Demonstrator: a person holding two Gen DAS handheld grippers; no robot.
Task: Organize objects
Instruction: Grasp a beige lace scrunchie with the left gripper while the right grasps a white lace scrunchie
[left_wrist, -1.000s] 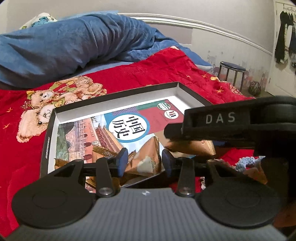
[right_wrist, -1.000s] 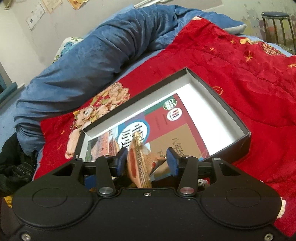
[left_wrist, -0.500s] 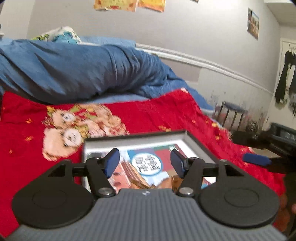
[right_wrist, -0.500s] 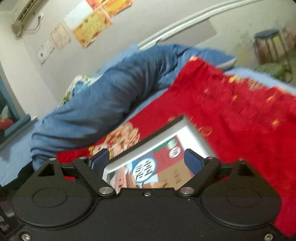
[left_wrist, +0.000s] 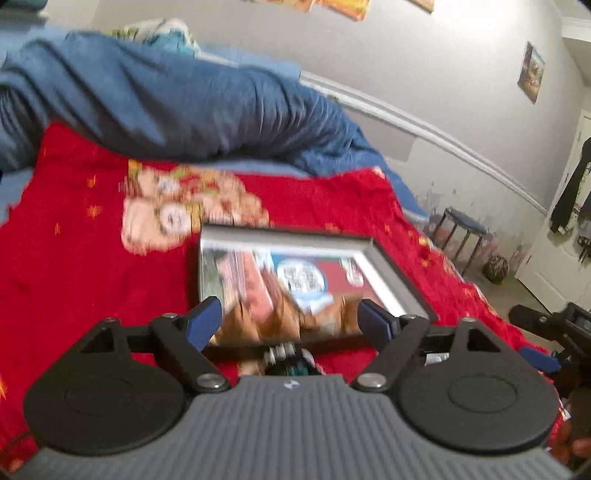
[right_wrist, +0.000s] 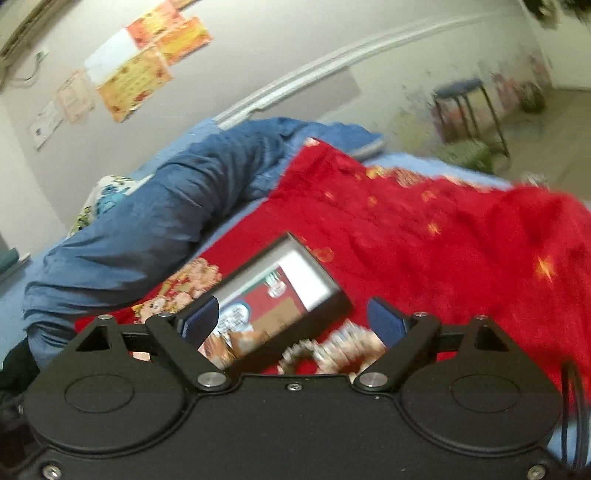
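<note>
Left tool (left_wrist: 290, 319) and right tool (right_wrist: 293, 321) both spread, jaws just opening, nothing pinched. Snack packets (left_wrist: 280, 314) sit ahead inside box (left_wrist: 400, 284) on bed, likely just dropped for tidying.

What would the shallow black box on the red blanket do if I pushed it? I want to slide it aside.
The black box looks like stiff card with straight walls, so it should probably move in one piece. The plush red blanket would likely drag and bunch. The brown snack packets lying loose inside may shift.
</note>
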